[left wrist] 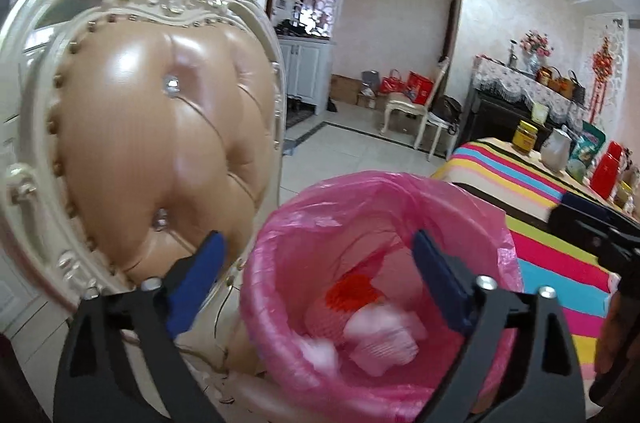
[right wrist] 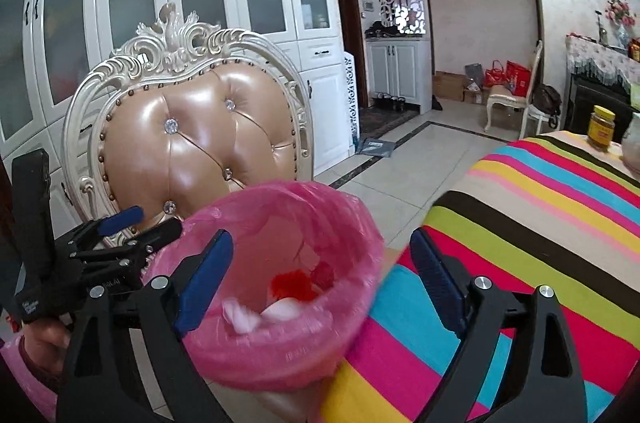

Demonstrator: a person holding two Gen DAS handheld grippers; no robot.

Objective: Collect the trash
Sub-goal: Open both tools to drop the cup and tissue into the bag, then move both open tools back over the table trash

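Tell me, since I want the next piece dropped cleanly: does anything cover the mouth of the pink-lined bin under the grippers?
Nothing visible does. The bin is open at the top, with only white and red trash at the bottom. The left gripper and right gripper are both open and empty.

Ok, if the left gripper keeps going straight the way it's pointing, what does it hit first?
Probably the pink bin liner: the open left gripper points into its mouth toward crumpled trash. Depth is unclear.

The bin liner (left wrist: 400, 207) is thin, glossy pink plastic film, crinkled; the chair back (right wrist: 192, 147) is shiny tan leather-look padding in a carved, pearly cream frame; the tablecloth (right wrist: 540, 207) is matt striped woven cloth; the floor tiles (right wrist: 420, 151) look smooth and polished
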